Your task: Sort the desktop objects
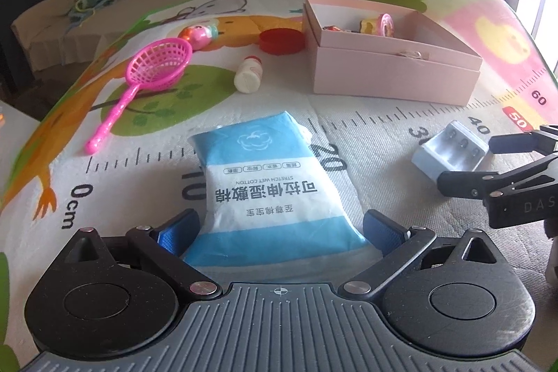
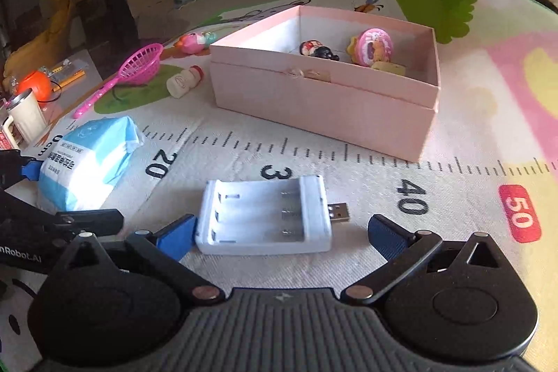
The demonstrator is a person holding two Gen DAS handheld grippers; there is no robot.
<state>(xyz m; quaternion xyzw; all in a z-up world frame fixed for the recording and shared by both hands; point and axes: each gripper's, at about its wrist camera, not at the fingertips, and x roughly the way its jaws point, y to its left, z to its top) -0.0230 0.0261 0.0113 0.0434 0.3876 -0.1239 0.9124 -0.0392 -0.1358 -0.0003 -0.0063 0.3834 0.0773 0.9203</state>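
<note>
While both grippers stand over the play mat, each with one loose item in its span, the entries read:

Right gripper (image 2: 280, 234): jaws spread as wide as they go; nothing held; the left pad sits just beside the charger's near-left corner, the right pad well clear of the plug.

Battery charger (image 2: 265, 218): white, slots empty, flat on the mat between the right fingers; long axis runs across the gap, pad to pad, USB plug pointing to the right finger — so a closing pinch would likely meet the end wall and the plug tip, not the long sides.

Left gripper (image 1: 279, 230): jaws wide, a blue pad at either side of the pack's near end; whether the pads touch the wrapper I cannot tell; no squeeze shows.

Cotton pack (image 1: 275, 183): blue-and-white soft pouch, flat, long axis running away from the left fingers, near end in the gap.

Pink box (image 2: 324, 100): open, beyond both items, small toys already inside; nearer the right gripper; its near wall is the edge to clear.

Open room: bare mat between charger and box; pack and charger near each other but apart — the two grippers are close there.

Left behind: pink strainer (image 1: 153, 68); small bottle (image 1: 248, 75); red lid (image 1: 280, 40).
</note>
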